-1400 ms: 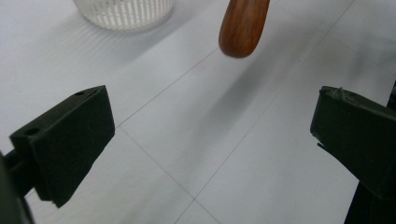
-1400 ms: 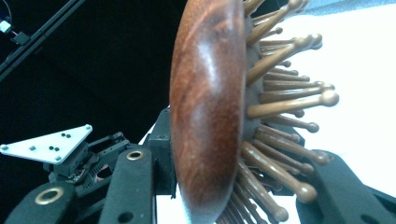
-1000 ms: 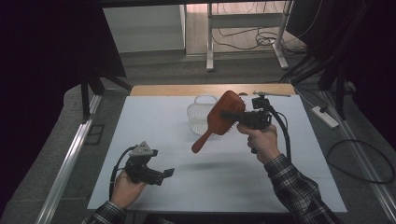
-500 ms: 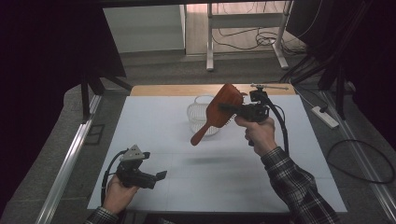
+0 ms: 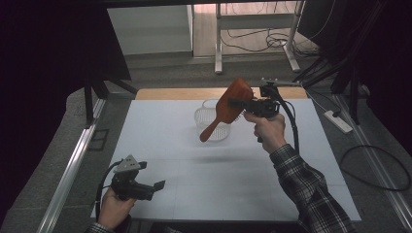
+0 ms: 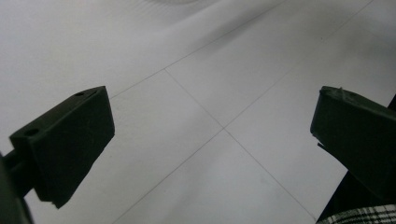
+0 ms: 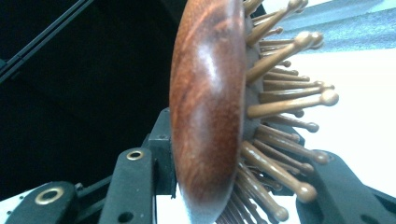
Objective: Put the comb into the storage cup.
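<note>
Hairbrush [image 5: 232, 104] higher, over basket [image 5: 212, 122]

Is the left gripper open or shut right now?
Open. In the left gripper view its two black jaws stand far apart with bare white table between them, and the high view shows the left gripper holding nothing.

I see a reddish-brown wooden hairbrush [image 5: 232, 103], white counter [image 5: 243, 179], black fingers [image 6: 65, 140], and plaid sleeve [image 5: 316, 199].
</note>
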Available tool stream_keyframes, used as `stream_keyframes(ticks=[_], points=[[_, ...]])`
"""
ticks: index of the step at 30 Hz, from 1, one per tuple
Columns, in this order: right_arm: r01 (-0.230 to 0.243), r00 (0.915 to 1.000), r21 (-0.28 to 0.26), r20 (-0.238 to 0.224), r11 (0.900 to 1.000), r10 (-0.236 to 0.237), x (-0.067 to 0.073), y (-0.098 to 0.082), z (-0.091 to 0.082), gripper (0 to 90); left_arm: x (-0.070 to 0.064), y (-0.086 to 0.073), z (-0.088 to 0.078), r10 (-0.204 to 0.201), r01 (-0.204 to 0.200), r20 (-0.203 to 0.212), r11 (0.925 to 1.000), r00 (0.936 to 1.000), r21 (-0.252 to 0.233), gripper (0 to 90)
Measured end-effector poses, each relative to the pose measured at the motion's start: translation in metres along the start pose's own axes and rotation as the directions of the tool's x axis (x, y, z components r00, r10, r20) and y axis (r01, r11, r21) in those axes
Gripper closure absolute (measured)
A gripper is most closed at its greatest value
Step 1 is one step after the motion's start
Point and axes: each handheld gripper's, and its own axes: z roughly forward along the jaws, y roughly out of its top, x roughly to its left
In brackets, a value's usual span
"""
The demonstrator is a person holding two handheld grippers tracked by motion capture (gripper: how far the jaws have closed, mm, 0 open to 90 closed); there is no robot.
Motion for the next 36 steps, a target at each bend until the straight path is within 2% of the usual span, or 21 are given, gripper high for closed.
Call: stream_keyframes(ticks=[17,36], points=[[0.005,0.9988,-0.030,0.049,1.000,-0.004,-0.002,0.022,0.008,55.1,0.002,-0.010,-0.013,-0.021,0.020,-0.024,0.9995,0.9995,-0.023,0.0],[0.014,0.9921,-0.063,0.125,0.998,-0.006,-0.013,0.039,0.020,55.1,0.000,-0.010,-0.014,-0.007,0.007,-0.030,0.9998,0.9995,-0.020,0.0]])
